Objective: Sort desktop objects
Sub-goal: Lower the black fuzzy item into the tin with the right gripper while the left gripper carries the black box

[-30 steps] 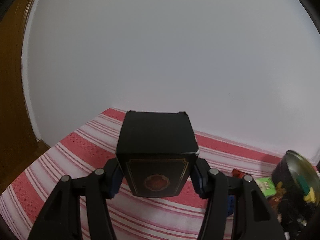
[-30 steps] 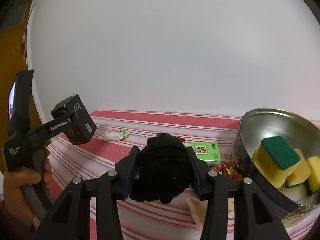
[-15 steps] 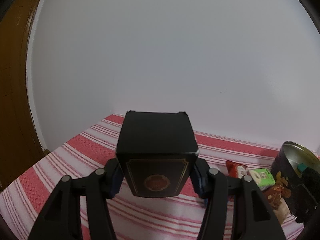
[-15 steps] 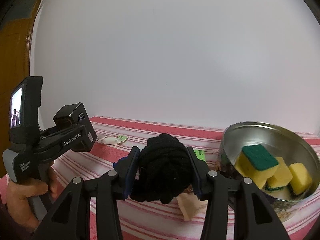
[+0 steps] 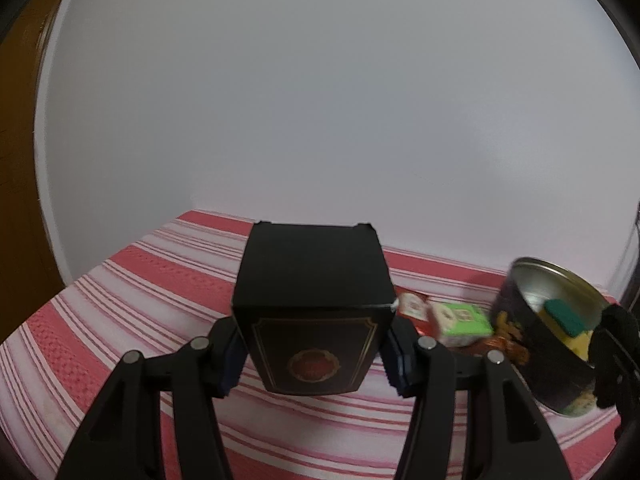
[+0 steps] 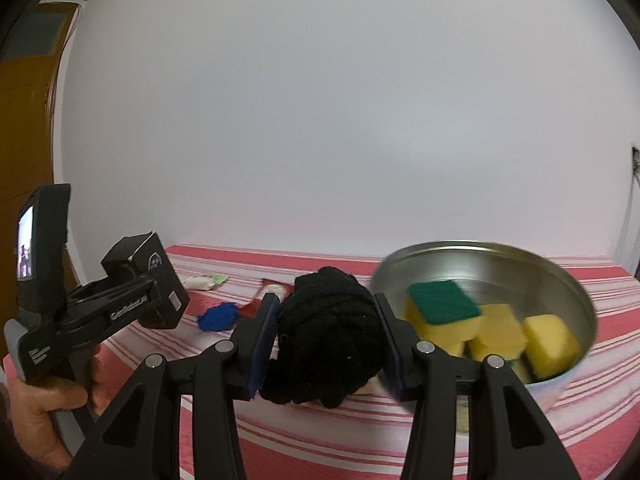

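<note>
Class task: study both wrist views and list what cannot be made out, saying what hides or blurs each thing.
- Right wrist view: the black bundle hides the table behind it.
- Left wrist view: the black box covers the cloth behind it; print on the green carton is blurred.
- Right wrist view: the tin hides what lies under the sponges.

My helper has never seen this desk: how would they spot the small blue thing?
Start at the striped red tablecloth and find the metal tin holding yellow sponges. Look left, past the black bundle gripped in the right gripper. The blue clump lies on the cloth: the only blue item there.
</note>
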`<control>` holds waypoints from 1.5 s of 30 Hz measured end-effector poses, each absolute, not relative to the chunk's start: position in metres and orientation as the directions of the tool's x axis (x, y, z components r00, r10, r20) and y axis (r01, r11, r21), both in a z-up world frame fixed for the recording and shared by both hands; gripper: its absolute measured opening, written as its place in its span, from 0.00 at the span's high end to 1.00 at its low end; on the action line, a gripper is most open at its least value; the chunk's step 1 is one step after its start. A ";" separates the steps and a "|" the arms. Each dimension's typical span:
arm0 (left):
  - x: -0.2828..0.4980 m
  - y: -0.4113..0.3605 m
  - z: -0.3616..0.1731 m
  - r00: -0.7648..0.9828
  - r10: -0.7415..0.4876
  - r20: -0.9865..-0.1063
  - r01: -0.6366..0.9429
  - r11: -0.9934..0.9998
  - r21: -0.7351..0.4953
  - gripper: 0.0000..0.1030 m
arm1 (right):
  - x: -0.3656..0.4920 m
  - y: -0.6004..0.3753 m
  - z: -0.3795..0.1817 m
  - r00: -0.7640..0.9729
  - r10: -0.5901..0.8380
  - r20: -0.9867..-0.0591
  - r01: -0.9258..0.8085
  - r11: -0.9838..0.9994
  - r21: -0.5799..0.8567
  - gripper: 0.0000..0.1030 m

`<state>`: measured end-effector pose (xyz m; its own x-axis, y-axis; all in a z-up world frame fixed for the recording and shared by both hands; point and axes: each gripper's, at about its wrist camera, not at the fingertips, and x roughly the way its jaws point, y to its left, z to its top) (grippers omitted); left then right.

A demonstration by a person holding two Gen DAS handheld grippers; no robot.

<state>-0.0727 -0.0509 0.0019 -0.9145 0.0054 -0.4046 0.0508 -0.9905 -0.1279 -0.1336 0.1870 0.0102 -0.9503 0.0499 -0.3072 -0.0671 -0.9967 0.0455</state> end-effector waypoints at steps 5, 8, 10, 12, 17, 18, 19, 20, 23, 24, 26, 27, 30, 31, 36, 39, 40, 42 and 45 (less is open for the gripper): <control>-0.064 -0.021 0.006 -0.916 0.059 -0.396 -0.009 -0.992 -0.125 0.46 | -0.125 0.216 0.014 -0.948 0.103 -0.303 -0.121 -0.992 0.041 0.52; -0.061 -0.003 0.003 -0.914 0.088 -0.396 -0.047 -0.992 -0.113 0.46 | -0.122 0.233 0.017 -0.946 0.139 -0.291 -0.159 -0.986 0.045 0.52; -0.059 0.008 0.005 -0.912 0.108 -0.397 -0.069 -0.992 -0.110 0.46 | -0.119 0.246 0.020 -0.945 0.163 -0.283 -0.185 -0.981 0.054 0.52; -0.057 0.022 0.006 -0.907 0.132 -0.399 -0.097 -0.990 -0.107 0.46 | -0.117 0.259 0.022 -0.942 0.189 -0.275 -0.214 -0.975 0.064 0.52; -0.057 0.048 0.010 -0.898 0.178 -0.402 -0.146 -0.983 -0.110 0.46 | -0.114 0.287 0.029 -0.931 0.269 -0.246 -0.294 -0.953 0.071 0.52; -0.058 0.052 0.010 -0.896 0.187 -0.403 -0.155 -0.982 -0.110 0.46 | -0.114 0.292 0.031 -0.927 0.287 -0.242 -0.310 -0.949 0.063 0.52; -0.059 0.057 0.010 -0.894 0.195 -0.404 -0.165 -0.980 -0.109 0.46 | -0.115 0.297 0.031 -0.924 0.299 -0.239 -0.321 -0.945 0.059 0.52; -0.059 0.064 0.011 -0.892 0.202 -0.404 -0.175 -0.979 -0.103 0.46 | -0.117 0.303 0.031 -0.920 0.312 -0.236 -0.334 -0.941 0.059 0.52; -0.062 0.079 0.010 -0.884 0.221 -0.411 -0.197 -0.975 -0.101 0.46 | -0.122 0.318 0.033 -0.908 0.348 -0.234 -0.370 -0.927 0.056 0.52; -0.064 0.084 0.009 -0.880 0.229 -0.416 -0.205 -0.973 -0.102 0.46 | -0.124 0.321 0.033 -0.905 0.355 -0.234 -0.377 -0.924 0.058 0.52; -0.067 0.094 0.009 -0.875 0.237 -0.422 -0.216 -0.971 -0.098 0.46 | -0.126 0.329 0.035 -0.899 0.370 -0.234 -0.394 -0.917 0.066 0.52; -0.068 0.100 0.010 -0.873 0.245 -0.423 -0.227 -0.969 -0.095 0.46 | -0.127 0.329 0.035 -0.897 0.375 -0.232 -0.399 -0.915 0.065 0.52; -0.074 0.110 0.012 -0.885 0.205 -0.418 -0.201 -0.978 -0.053 0.46 | -0.137 0.332 0.035 -0.888 0.401 -0.227 -0.418 -0.908 0.031 0.52; -0.076 0.113 0.014 -0.886 0.198 -0.420 -0.194 -0.980 -0.052 0.46 | -0.141 0.333 0.035 -0.883 0.413 -0.224 -0.425 -0.905 0.010 0.52; -0.083 0.113 0.021 -0.890 0.207 -0.406 -0.189 -0.978 -0.086 0.46 | -0.149 0.342 0.028 -0.867 0.443 -0.228 -0.449 -0.893 -0.026 0.52; -0.087 0.110 0.028 -0.897 0.218 -0.385 -0.188 -0.976 -0.115 0.46 | -0.150 0.345 0.028 -0.867 0.436 -0.242 -0.445 -0.895 -0.019 0.52; -0.089 0.110 0.033 -0.900 0.217 -0.379 -0.187 -0.976 -0.115 0.46 | -0.151 0.346 0.027 -0.868 0.432 -0.243 -0.442 -0.897 -0.017 0.52; -0.091 0.114 0.039 -0.902 0.230 -0.365 -0.200 -0.973 -0.117 0.46 | -0.149 0.344 0.027 -0.871 0.430 -0.238 -0.439 -0.898 -0.019 0.52; -0.090 0.123 0.049 -0.902 0.267 -0.338 -0.238 -0.963 -0.125 0.46 | -0.147 0.344 0.028 -0.877 0.424 -0.226 -0.432 -0.902 -0.017 0.52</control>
